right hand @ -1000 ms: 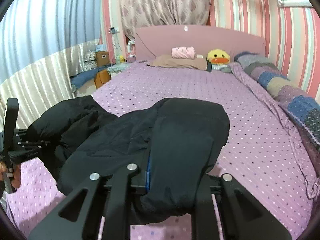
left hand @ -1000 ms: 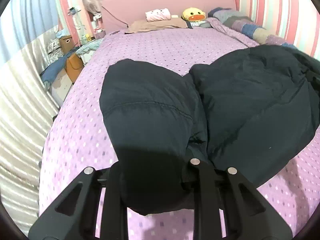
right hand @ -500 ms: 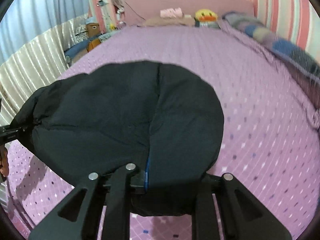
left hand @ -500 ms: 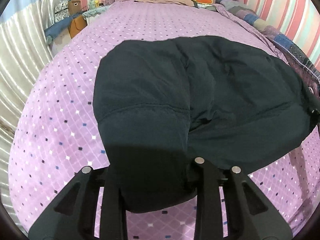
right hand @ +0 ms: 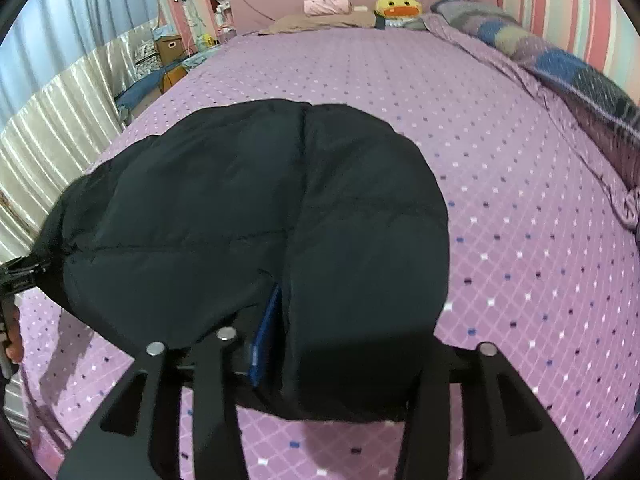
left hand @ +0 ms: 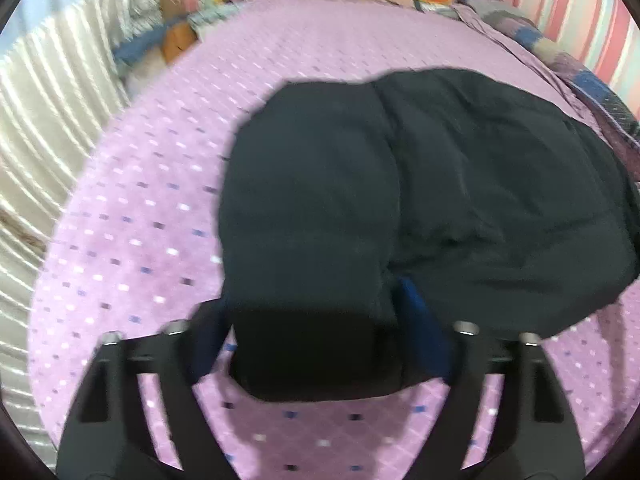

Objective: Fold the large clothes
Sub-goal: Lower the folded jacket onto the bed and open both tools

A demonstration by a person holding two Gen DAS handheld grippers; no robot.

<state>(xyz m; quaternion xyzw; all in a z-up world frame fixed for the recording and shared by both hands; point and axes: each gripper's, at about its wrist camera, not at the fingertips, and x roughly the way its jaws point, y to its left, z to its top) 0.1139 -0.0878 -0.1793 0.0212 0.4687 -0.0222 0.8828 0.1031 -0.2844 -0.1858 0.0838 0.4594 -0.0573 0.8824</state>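
Nearest the cameras, at the foot end of the bed (right hand: 520,200), both grippers stand over the near hem of the black padded jacket (right hand: 260,220), and both have just been opening. The left gripper (left hand: 316,344) now has its jaws spread wide, with the jacket's near left corner lying loose between them and neither pad pressing on it, so that corner is released. The right gripper (right hand: 332,356) has its jaws parted less far, with the jacket's near right edge and a strip of blue lining (right hand: 266,336) between them; the cloth no longer looks pinched, though dark fabric hides the pads, so I judge it let go rather than see it plainly. The jacket itself lies settled on the purple dotted sheet (left hand: 140,220) as a rounded, doubled-over bundle near the foot of the bed, its two halves meeting at a seam down the middle and no sleeve sticking out. That suggests one fold is laid down and set free. The bundle looks puffy and uneven, so smoothing and perhaps another fold seem left to do. Far beyond the jacket, at the head of the bed, sit a yellow duck toy (right hand: 398,6) and a pink pillow (right hand: 326,4), and a patchwork blanket (right hand: 560,64) runs along the bed's right side.
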